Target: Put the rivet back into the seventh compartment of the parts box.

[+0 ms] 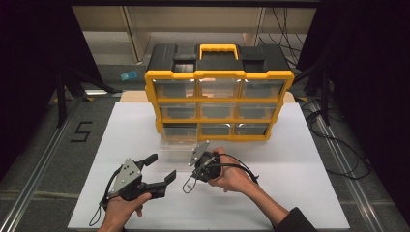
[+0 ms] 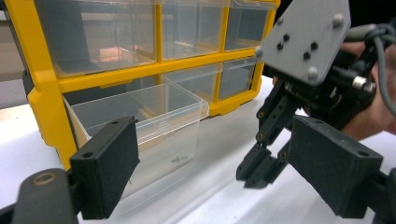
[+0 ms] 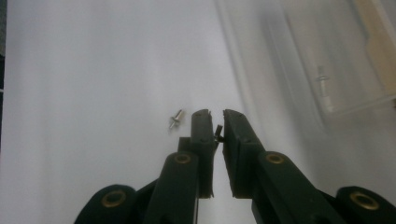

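Note:
A yellow and black organiser (image 1: 220, 75) with clear drawers stands at the back of the white table. One clear drawer (image 1: 175, 147) (image 2: 154, 121) is pulled out at its bottom left and holds a small screw (image 3: 322, 77). My left gripper (image 1: 162, 167) (image 2: 219, 172) is open, its jaws wide apart in front of that drawer with nothing between them. My right gripper (image 1: 196, 170) (image 3: 215, 123) (image 2: 259, 172) points down at the table just right of the drawer, jaws nearly together on a small dark part (image 3: 218, 131). A silver screw (image 3: 175, 119) lies on the table beside its tips.
The white board (image 1: 290, 183) covers the table, with bare room to the right and front. Cables (image 1: 338, 150) run along the floor on the right. A dark floor with a "5" mark (image 1: 81, 131) lies to the left.

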The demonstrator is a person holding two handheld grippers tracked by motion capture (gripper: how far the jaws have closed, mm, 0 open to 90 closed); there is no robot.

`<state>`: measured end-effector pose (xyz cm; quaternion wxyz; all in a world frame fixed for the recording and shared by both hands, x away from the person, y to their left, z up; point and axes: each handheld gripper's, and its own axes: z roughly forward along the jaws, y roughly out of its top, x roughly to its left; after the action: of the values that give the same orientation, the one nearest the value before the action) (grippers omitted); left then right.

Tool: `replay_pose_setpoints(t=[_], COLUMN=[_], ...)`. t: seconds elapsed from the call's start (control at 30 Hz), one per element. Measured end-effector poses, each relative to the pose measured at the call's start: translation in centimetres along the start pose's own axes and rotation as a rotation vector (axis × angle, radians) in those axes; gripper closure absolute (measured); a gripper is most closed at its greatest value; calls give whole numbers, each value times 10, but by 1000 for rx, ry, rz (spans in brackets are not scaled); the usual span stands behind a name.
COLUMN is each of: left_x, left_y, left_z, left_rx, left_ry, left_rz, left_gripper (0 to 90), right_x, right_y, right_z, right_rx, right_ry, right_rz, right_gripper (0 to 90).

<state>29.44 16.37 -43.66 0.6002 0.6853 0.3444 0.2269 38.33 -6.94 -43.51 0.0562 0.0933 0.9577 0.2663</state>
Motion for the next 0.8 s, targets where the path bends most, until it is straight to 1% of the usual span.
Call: replay_pose_setpoints(t=[0.1, 0.17, 0.37, 0.53, 0.67, 0.8], left_x=[0, 0, 0, 0, 0, 0], left_y=[0, 0, 0, 0, 0, 0], left_z=[0, 0, 0, 1, 0, 1], left_rx=[1, 1, 1, 1, 4, 6], left_ry=[-2, -3, -4, -4, -2, -3], left_rz=[0, 1, 3, 3, 3, 4], left_gripper=[160, 160, 160, 160, 160, 160], right_x=[-2, -3, -6, -7, -8, -9], right_y=[1, 2, 7, 11, 13, 16], right_z=[-6, -11, -28, -42, -49, -53], right_rx=[-16, -28, -86, -124, -149, -162], right_ry=[-13, -28, -57, -82, -87, -96], right_rz=[6, 0, -4, -1, -8, -10], right_gripper=[828, 828, 828, 828, 828, 828])
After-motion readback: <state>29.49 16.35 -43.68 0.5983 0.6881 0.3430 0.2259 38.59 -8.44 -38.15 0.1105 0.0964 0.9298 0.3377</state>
